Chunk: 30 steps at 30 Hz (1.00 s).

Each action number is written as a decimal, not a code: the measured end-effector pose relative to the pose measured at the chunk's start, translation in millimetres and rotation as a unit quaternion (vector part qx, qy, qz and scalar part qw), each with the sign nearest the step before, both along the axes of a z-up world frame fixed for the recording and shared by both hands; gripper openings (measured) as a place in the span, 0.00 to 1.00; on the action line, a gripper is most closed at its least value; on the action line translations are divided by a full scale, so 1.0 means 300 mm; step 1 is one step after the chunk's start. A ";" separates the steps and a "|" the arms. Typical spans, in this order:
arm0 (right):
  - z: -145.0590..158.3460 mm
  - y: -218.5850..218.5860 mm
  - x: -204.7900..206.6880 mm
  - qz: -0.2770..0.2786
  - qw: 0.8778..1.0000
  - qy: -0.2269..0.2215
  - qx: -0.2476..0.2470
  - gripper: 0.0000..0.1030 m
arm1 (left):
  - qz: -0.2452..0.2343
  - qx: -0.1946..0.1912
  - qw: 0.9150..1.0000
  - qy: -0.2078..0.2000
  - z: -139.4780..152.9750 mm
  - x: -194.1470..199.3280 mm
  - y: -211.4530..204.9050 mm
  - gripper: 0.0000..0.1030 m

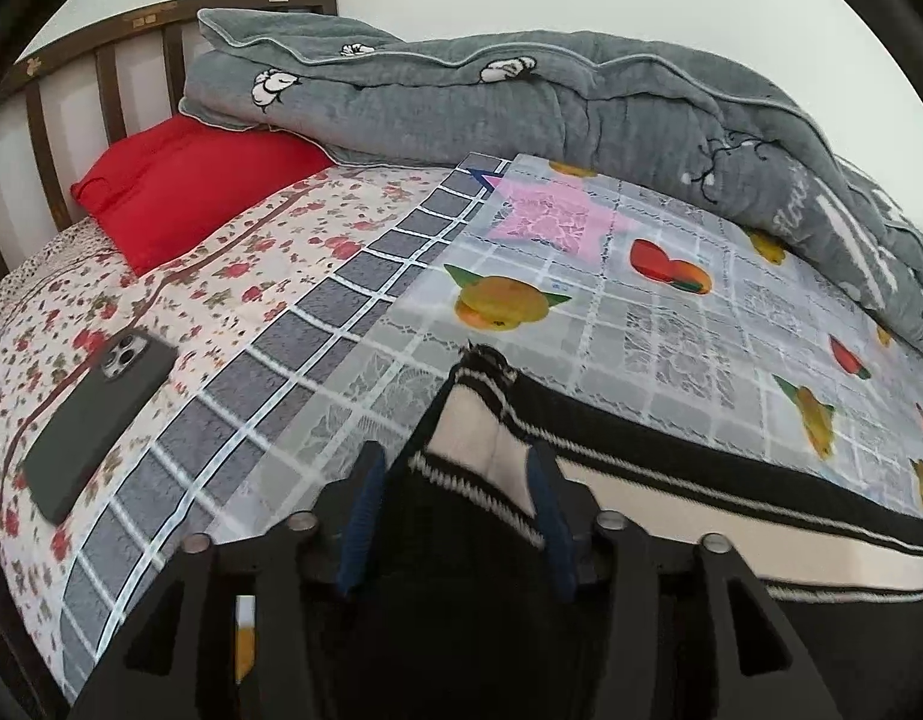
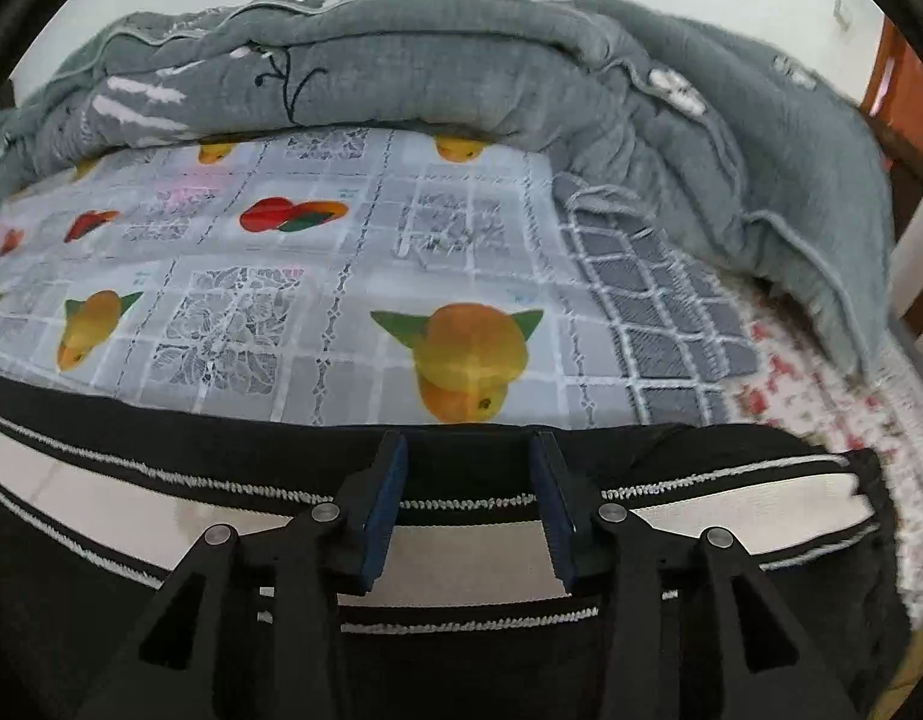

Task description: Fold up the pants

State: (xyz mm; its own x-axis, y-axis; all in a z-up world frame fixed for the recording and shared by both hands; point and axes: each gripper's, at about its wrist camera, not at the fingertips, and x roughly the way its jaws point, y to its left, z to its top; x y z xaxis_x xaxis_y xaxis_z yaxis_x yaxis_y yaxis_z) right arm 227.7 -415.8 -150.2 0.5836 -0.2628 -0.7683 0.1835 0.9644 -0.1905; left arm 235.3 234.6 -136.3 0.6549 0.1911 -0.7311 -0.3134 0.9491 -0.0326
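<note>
The pants (image 1: 701, 480) are black with a wide cream side band edged in thin white stripes, and they lie along the near side of the bed. In the left wrist view, one end of them stands up in a bunched peak (image 1: 479, 372) between the fingers of my left gripper (image 1: 455, 480). Its jaws stand apart, and the blue pads do not clearly press on the cloth. In the right wrist view the pants (image 2: 161, 498) lie flat across the bottom. My right gripper (image 2: 467, 462) hovers over their far edge, open, with nothing pinched.
A fruit-print grey sheet (image 1: 581, 300) covers the bed beyond the pants. A rolled grey quilt (image 1: 521, 102) lies along the far side. A red pillow (image 1: 191, 192) and a dark phone (image 1: 95, 420) are at the left, near the wooden headboard (image 1: 101, 60).
</note>
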 end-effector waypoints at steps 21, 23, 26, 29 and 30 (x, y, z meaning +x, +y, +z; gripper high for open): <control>0.122 0.441 -0.269 0.055 0.992 -0.066 0.091 0.49 | 0.000 -0.093 0.995 -0.038 0.011 -0.513 0.119 0.58; 0.119 0.461 -0.280 0.059 0.992 -0.065 0.094 0.49 | 0.006 -0.123 0.992 -0.036 -0.026 -0.529 0.148 0.58; 0.113 0.473 -0.294 0.062 0.992 -0.065 0.095 0.49 | 0.008 -0.168 0.986 -0.024 -0.097 -0.534 0.179 0.57; 0.104 0.464 -0.312 0.062 0.992 -0.064 0.091 0.49 | 0.010 -0.169 0.985 -0.038 -0.119 -0.537 0.176 0.56; 0.099 0.456 -0.319 0.059 0.992 -0.063 0.090 0.49 | 0.009 -0.162 0.986 -0.044 -0.117 -0.531 0.169 0.56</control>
